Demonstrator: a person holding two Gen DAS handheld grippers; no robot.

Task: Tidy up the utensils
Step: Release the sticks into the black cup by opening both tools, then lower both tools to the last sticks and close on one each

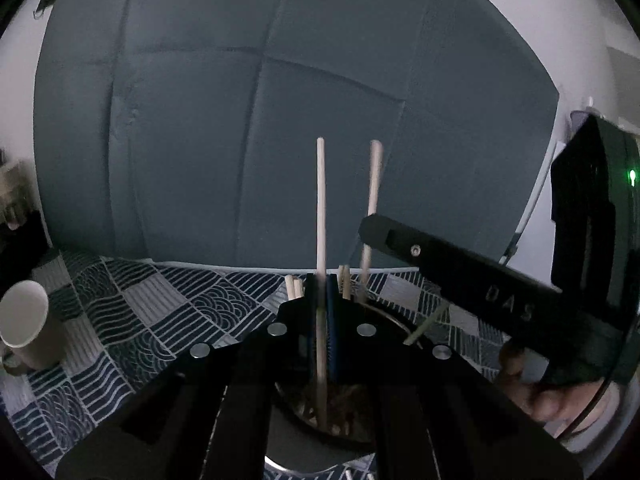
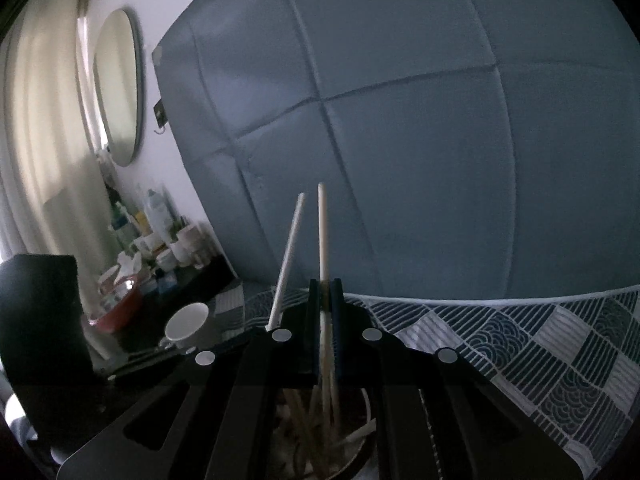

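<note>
My left gripper (image 1: pixel 321 294) is shut on a pale wooden chopstick (image 1: pixel 320 200) that stands upright over a round holder (image 1: pixel 352 436) with several chopsticks in it. From the right, my right gripper (image 1: pixel 370 226) reaches in, held by a hand (image 1: pixel 548 400); a second chopstick (image 1: pixel 374 184) stands at its tip. In the right wrist view, my right gripper (image 2: pixel 325 300) is shut on that upright chopstick (image 2: pixel 322 236) above the holder (image 2: pixel 360 454). The other chopstick (image 2: pixel 289 252) leans just to its left.
A white mug (image 1: pixel 24 320) (image 2: pixel 186 322) lies tipped on the blue-and-white patterned cloth (image 1: pixel 160 312) (image 2: pixel 540 352). A grey-blue padded headboard (image 1: pixel 280 120) rises behind. A dark side table with bottles and jars (image 2: pixel 160 248) and a round mirror (image 2: pixel 118 84) are at the left.
</note>
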